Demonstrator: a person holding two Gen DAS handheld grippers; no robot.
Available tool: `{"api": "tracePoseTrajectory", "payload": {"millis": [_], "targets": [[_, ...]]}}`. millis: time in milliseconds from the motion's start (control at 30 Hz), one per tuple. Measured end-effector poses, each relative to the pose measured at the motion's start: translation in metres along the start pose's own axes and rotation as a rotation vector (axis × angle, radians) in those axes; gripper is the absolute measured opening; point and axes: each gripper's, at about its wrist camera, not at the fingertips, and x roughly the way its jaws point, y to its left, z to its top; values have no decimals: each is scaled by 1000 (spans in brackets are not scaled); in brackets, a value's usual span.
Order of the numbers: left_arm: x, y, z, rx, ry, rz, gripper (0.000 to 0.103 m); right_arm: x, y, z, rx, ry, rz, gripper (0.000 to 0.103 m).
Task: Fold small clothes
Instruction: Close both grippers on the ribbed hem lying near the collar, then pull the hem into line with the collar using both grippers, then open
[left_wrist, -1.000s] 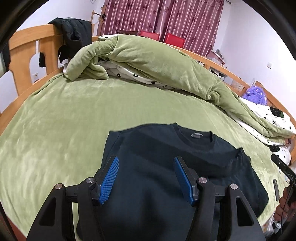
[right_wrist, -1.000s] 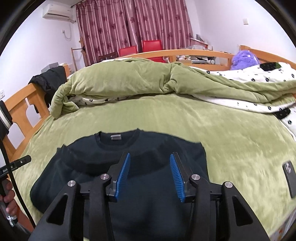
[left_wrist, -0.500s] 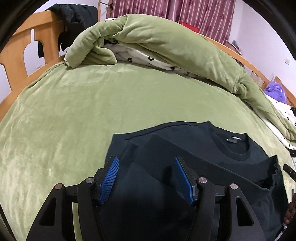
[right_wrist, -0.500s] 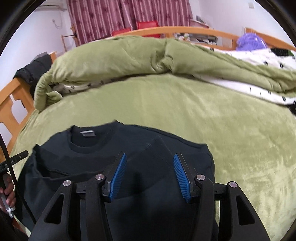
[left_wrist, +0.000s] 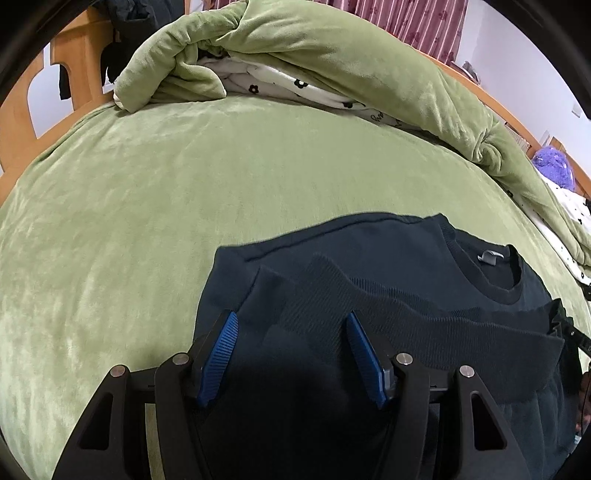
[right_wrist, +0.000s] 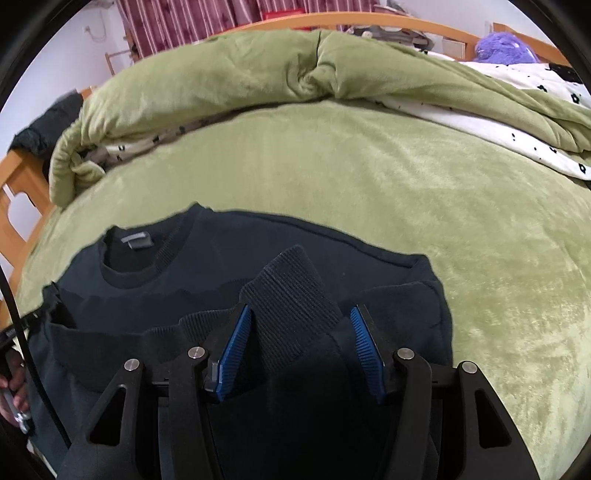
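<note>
A small dark navy sweatshirt (left_wrist: 369, 251) lies on the green bed cover, collar and grey label away from me, its ribbed hem folded up over the body. It also shows in the right wrist view (right_wrist: 229, 251). My left gripper (left_wrist: 291, 354) is open, low over the sweatshirt's left part, with fabric between its blue pads. My right gripper (right_wrist: 301, 347) is open over the right part, with a ribbed cuff (right_wrist: 291, 306) lying between its fingers.
A rolled green duvet (left_wrist: 332, 62) with a white flowered lining lies across the back of the bed (left_wrist: 110, 221). A wooden bed frame (left_wrist: 22, 122) with dark clothes hung on it stands at the left. A purple plush toy (right_wrist: 506, 46) sits at the far right.
Both grippers have moved forward and down toward the sweatshirt. The ribbed hem now lies folded up over the body, and a cuff shows between the right fingers. Both stay open.
</note>
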Motion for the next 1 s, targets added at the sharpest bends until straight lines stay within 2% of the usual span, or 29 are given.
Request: {"api": "tracePoseTrajectory", "payload": {"millis": [33, 67, 100, 133, 200, 233, 400, 533, 633, 733, 900, 1000], "targets": [[1, -1, 1, 4, -5, 0, 51, 1, 1, 0, -6, -2, -6, 47], [1, -3, 2, 11, -8, -4, 38, 1, 2, 1, -14, -2, -8, 42], [1, -6, 3, 23, -10, -13, 31, 1, 3, 1, -20, -2, -5, 38], [1, -9, 3, 34, -15, -2, 29, 0, 4, 1, -25, -8, -4, 32], [-3, -14, 2, 58, -45, 10, 14, -5, 4, 3, -35, -24, 4, 26], [-6, -14, 2, 60, -58, 6, 12, -7, 3, 3, -36, -33, 9, 23], [-28, -7, 5, 24, -156, -24, 10, -34, 3, 13, -26, -149, 78, 19], [-35, -1, 12, -19, -205, -16, 10, -53, -1, 24, 16, -241, 142, 18], [-35, 4, 18, -56, -220, -6, 10, -58, -4, 29, 45, -287, 153, 18], [-24, 1, 18, -56, -198, 32, 10, -44, -9, 31, 66, -245, 101, 18], [-1, -9, 13, -12, -119, 89, 11, 19, -11, 20, 72, -27, -49, 18], [1, -6, 14, -24, -103, 88, 15, 19, -6, 20, 48, -26, -81, 22]]}}
